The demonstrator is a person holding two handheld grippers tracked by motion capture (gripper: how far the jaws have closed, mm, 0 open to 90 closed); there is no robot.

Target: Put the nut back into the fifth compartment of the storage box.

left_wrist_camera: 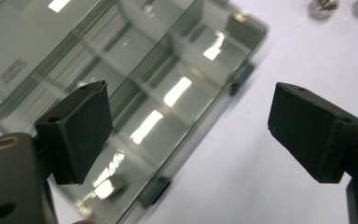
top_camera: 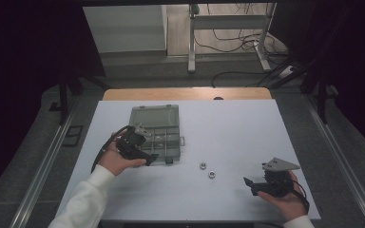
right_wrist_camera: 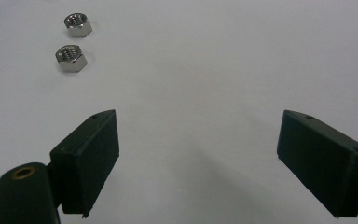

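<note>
In the high view, a clear, smoke-grey plastic compartment box (top_camera: pixel 155 134) lies open on the pale white tabletop (top_camera: pixel 228 123), its lid laid back toward the far edge and its tray of small divided cells nearer the person. The left gripper (top_camera: pixel 148 157), held in a white-sleeved hand, sits over the near left corner of that tray, close to its front rim. 2 small silver hexagonal metal nuts (top_camera: pixel 206 170) lie on bare table to the right of the box, just beside each other and apart from the box's latch side. The right gripper (top_camera: pixel 248 183) rests low near the table's near right corner, well apart from the nuts, with a wide stretch of open surface between them and more bare table toward the far and right edges. In the left gripper view, the 2 black jaws stand wide apart with nothing between them; the left one overlaps the tray's cells while the right one hangs over bare table just past the box's front edge and its dark latches. The 2 nuts (left_wrist_camera: pixel 340 8) show at the top right corner, cut by the frame. In the right gripper view, the jaws are likewise spread wide and hold nothing, with only plain tabletop between them; the 2 nuts (right_wrist_camera: pixel 73 42) lie ahead to the upper left, one behind the other, not touching.
</note>
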